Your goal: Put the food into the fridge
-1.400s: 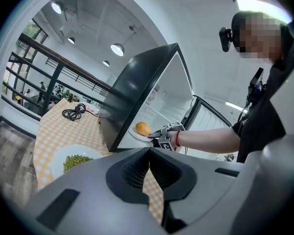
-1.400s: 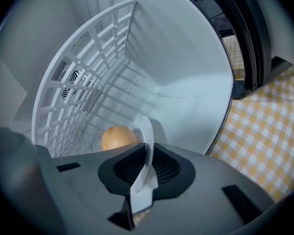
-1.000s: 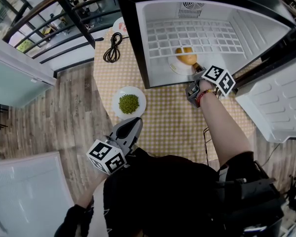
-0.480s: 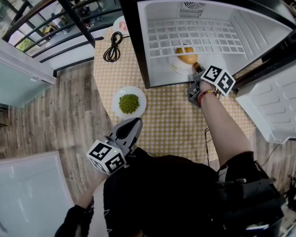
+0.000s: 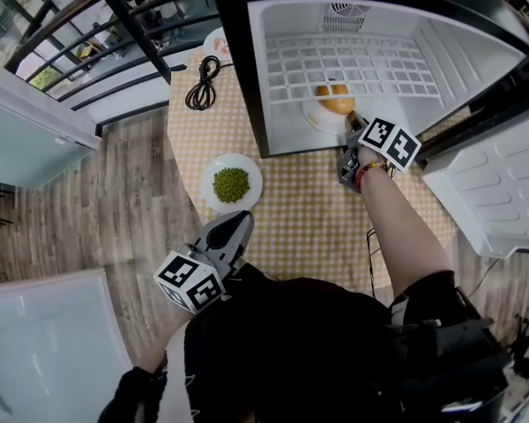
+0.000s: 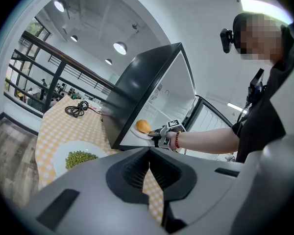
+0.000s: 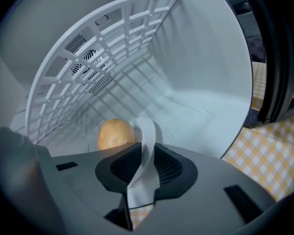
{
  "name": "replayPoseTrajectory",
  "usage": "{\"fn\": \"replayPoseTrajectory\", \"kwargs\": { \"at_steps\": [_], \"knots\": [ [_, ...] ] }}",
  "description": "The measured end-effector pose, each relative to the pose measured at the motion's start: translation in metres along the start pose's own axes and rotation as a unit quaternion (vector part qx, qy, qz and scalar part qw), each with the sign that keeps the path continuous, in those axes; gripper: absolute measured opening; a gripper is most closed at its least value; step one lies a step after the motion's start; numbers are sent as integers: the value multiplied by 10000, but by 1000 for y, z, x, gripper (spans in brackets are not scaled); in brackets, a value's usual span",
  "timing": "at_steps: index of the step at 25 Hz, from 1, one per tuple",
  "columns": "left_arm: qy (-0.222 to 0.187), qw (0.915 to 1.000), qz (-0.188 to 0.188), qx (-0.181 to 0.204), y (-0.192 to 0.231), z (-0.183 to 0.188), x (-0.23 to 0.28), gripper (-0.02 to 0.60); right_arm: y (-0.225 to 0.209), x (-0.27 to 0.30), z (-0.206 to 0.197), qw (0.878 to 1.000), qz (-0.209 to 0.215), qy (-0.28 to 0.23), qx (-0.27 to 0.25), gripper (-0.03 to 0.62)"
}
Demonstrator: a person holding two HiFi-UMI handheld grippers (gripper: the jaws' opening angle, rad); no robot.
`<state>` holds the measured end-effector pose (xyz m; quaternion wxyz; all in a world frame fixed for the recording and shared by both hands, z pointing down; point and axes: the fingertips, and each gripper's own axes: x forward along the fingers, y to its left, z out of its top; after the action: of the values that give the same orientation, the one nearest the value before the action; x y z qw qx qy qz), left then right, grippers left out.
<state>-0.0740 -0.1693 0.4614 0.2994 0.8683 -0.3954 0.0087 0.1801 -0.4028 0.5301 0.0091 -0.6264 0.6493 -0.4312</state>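
Note:
A white plate (image 5: 316, 119) with a round golden food item (image 5: 335, 101) lies on the floor of the open fridge (image 5: 243, 77). My right gripper (image 5: 351, 123) reaches into the fridge mouth. Its jaws have just been opening, and in the right gripper view the plate's rim (image 7: 146, 130) still runs between them, in front of the golden food (image 7: 115, 133). A second plate of green peas (image 5: 231, 184) sits on the checked table. My left gripper (image 5: 238, 223) hovers near my body just short of it, jaws shut and empty; in the left gripper view (image 6: 149, 163) the peas (image 6: 78, 158) lie below left.
The fridge door (image 5: 494, 192) hangs open to the right. A wire shelf (image 5: 344, 64) spans the fridge above the plate. A coiled black cable (image 5: 201, 85) and another small plate (image 5: 214, 44) lie on the table left of the fridge. Wooden floor lies past the table's left edge.
The right gripper has rolled slightly at the fridge mouth. The plate and the golden food stay where they were, and the left gripper has not moved.

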Motion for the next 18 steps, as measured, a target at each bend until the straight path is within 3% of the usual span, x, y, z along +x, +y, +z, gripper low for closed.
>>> {"fn": "replayPoseTrajectory", "kwargs": {
  "at_steps": [18],
  "knots": [
    [99,9999,6,-30,3,-2,0,11,-3,1,1,9984,-55,50,-553,95]
  ]
}}
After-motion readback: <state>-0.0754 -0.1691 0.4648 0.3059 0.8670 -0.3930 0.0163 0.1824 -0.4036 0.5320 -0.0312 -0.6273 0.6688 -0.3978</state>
